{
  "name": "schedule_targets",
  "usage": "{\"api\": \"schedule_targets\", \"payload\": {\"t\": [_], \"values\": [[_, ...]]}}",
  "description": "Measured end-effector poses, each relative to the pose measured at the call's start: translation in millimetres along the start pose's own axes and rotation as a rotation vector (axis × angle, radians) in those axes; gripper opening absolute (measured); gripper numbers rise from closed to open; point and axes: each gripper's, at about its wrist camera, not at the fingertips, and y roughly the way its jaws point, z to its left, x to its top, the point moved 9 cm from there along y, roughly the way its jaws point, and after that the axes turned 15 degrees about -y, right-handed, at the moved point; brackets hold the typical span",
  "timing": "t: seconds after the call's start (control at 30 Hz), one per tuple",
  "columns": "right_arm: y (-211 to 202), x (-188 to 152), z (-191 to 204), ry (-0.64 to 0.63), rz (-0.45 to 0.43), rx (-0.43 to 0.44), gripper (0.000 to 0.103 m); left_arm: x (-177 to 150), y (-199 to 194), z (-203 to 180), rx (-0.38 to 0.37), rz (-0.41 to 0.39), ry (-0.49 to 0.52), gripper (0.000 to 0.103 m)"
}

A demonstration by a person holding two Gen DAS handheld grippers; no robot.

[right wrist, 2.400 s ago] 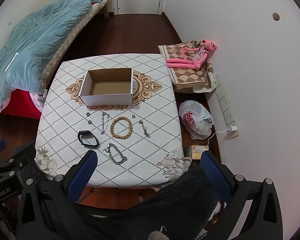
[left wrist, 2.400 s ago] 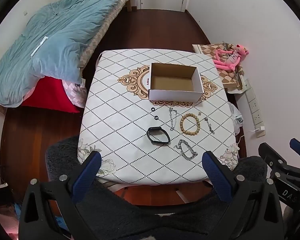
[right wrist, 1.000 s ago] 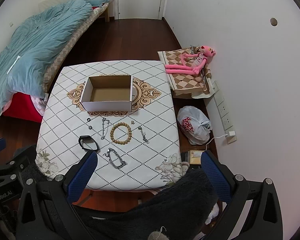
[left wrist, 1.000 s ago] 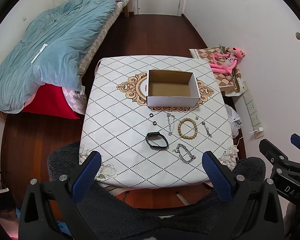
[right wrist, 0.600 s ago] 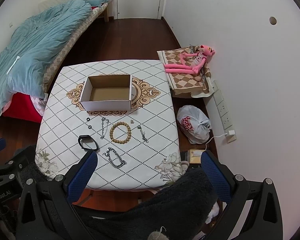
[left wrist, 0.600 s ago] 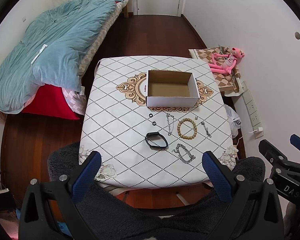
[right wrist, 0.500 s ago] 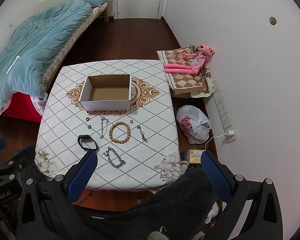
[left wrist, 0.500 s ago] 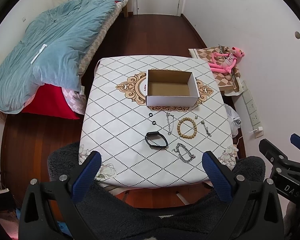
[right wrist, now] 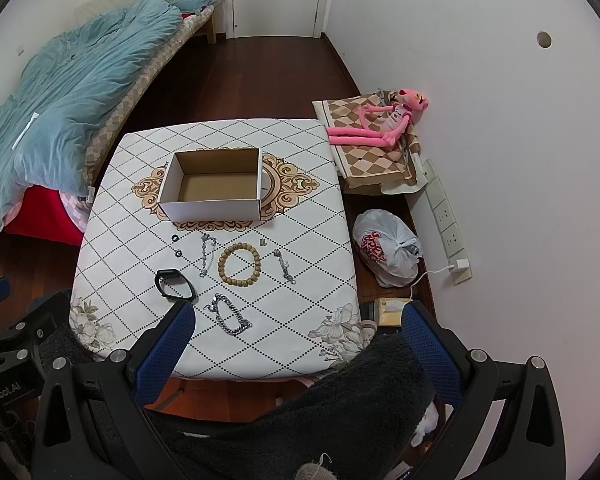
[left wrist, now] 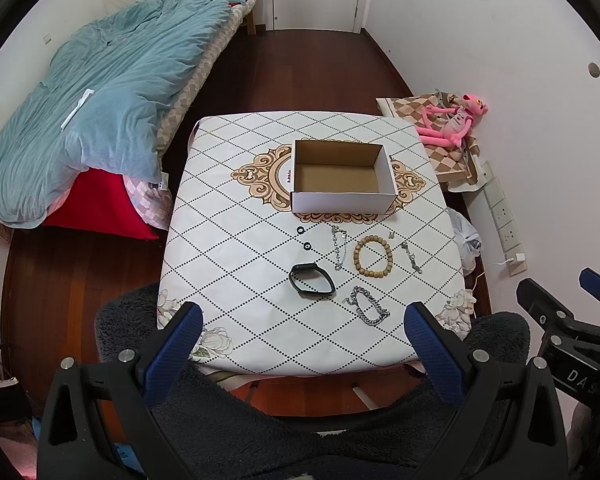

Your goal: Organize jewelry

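Both the left tongs point(left wrist: 302, 340) and right tongs point(right wrist: 296, 338) hang spread and empty, well short of the box point(left wrist: 342, 178); the black band point(left wrist: 312, 279), lying crosswise nearer than that box, seems likelier for the left.

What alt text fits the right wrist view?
An empty cardboard box sits on a small patterned table, with a bead bracelet, chains and a black band laid out in front of it. The open right gripper hangs over the near edge, holding nothing.
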Motion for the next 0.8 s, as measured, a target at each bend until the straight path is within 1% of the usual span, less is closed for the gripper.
{"api": "schedule_targets", "payload": {"t": [0.57,0.67,0.8], "values": [[-2,2,-1,0.014,-0.005,-0.002,0.103,3,-3,-1,-0.005,-0.014,0.000,0.103],[8,3,-5,0.036,0.002,-0.003,0.103,12,6,3,0.013,-0.033,-0.014,0.103],[37,6,-11,0.072,0.031,0.000,0.103,27,33,11,0.037,-0.033,-0.042,0.103]]}}
